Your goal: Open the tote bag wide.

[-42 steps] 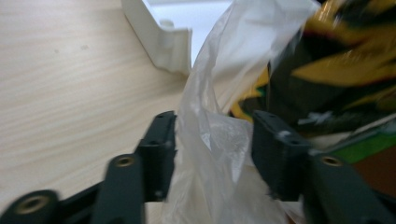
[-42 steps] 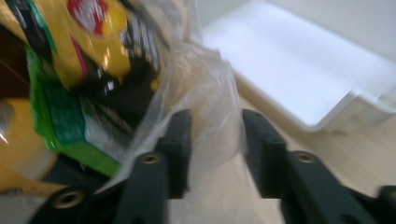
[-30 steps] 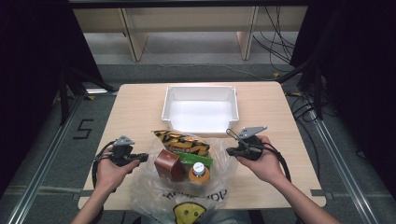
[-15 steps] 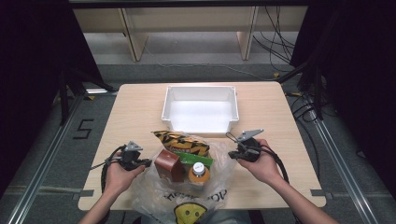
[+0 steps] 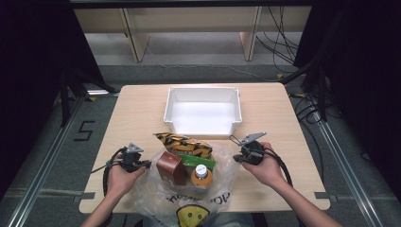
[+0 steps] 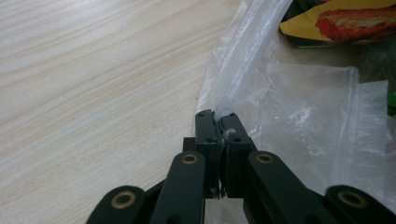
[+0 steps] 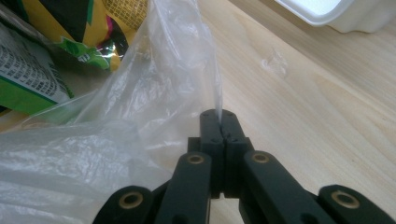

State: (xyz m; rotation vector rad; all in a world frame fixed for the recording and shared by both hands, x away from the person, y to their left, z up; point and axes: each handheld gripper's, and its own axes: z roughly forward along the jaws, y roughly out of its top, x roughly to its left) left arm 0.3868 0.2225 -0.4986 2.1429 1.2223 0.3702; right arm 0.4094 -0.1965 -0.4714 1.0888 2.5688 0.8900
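Observation:
A clear plastic bag [image 5: 189, 198] with a yellow smiley print lies at the table's near edge. On it rest a yellow and black snack packet [image 5: 182, 143], a brown box [image 5: 170, 166], a green packet [image 5: 196, 160] and a bottle with a white cap [image 5: 201, 174]. My left gripper [image 5: 147, 164] is shut on the bag's left edge [image 6: 226, 100]. My right gripper [image 5: 235, 159] is shut on the bag's right edge [image 7: 212, 79]. In each gripper view the jaws meet with thin film pinched between them.
A white empty tray [image 5: 203, 90] stands at the table's middle, beyond the bag. Bare wood lies to the left and right of it. Cables trail from both grippers toward the near edge.
Both hands have drawn back toward the near edge and slightly inward, and the left gripper now sits against the bag's left edge.

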